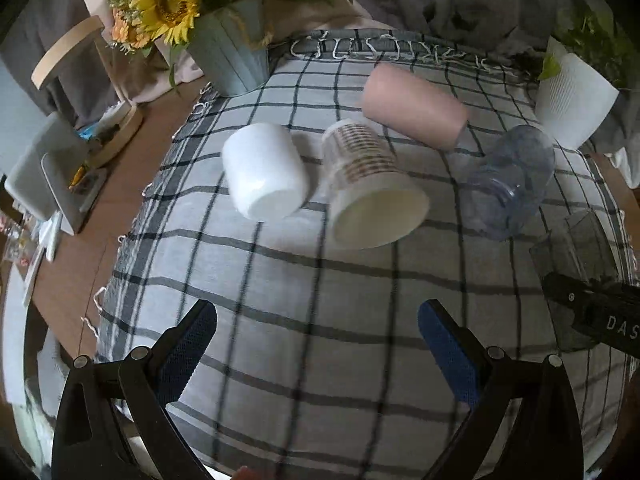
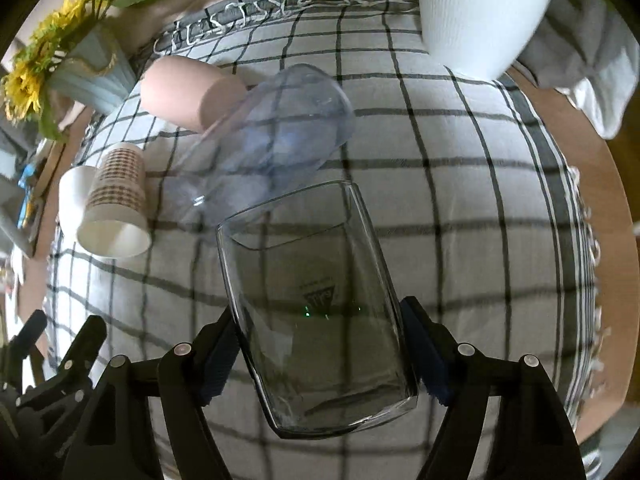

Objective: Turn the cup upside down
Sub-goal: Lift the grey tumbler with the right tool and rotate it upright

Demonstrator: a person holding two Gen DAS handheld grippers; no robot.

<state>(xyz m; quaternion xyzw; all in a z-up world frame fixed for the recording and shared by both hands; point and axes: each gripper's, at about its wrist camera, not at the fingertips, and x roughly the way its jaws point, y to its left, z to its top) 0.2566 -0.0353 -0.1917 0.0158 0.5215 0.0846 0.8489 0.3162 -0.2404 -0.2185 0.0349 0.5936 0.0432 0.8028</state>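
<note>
My right gripper (image 2: 320, 344) is shut on a clear smoky glass cup (image 2: 312, 308), its blue pads (image 2: 218, 364) pressing both sides; the cup is tilted above the checked cloth (image 2: 460, 200). The same cup (image 1: 576, 252) shows at the right edge of the left wrist view, with the right gripper's black body below it. My left gripper (image 1: 316, 332) is open and empty above the cloth (image 1: 300, 320). A white cup (image 1: 264, 172), a patterned paper cup (image 1: 368, 184), a pink cup (image 1: 412, 108) and a clear bluish cup (image 1: 512, 180) stand on the cloth, bottoms up.
A sunflower pot (image 1: 232, 52) stands at the cloth's far left corner and a white ribbed pot (image 1: 572, 96) at the far right. Clutter (image 1: 60, 176) lies on the wooden table to the left. The left gripper (image 2: 52, 360) shows in the right view's lower left.
</note>
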